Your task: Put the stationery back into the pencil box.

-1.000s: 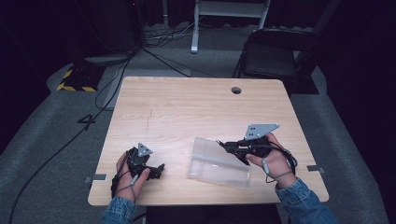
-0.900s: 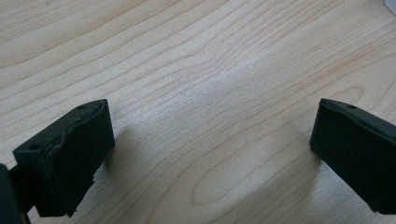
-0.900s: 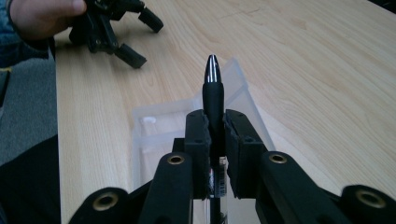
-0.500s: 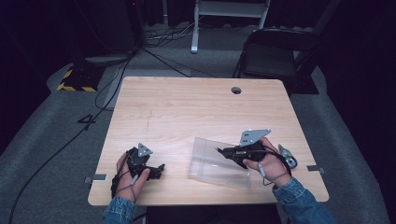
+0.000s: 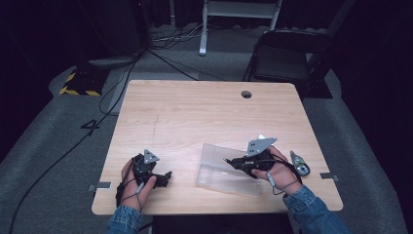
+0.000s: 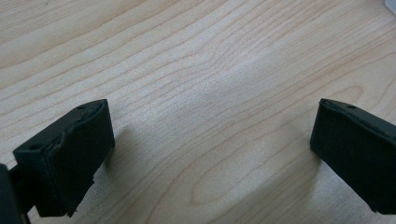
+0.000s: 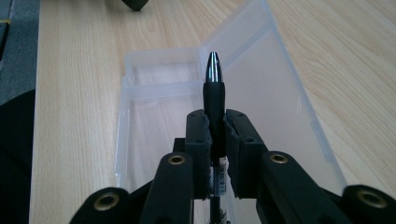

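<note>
Right gripper view: fingers (image 7: 215,135) level, clamping pen (image 7: 214,88).

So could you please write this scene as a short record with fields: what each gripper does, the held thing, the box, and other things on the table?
right gripper: shut on the pen, above the clear plastic box
pen: black, shiny tip, pointing along the jaws
clear plastic box: open, lid folded back, inside looks empty
left gripper: open, nothing between the jaws, low over the table
other: a second pen-like item beside the right hand
</note>
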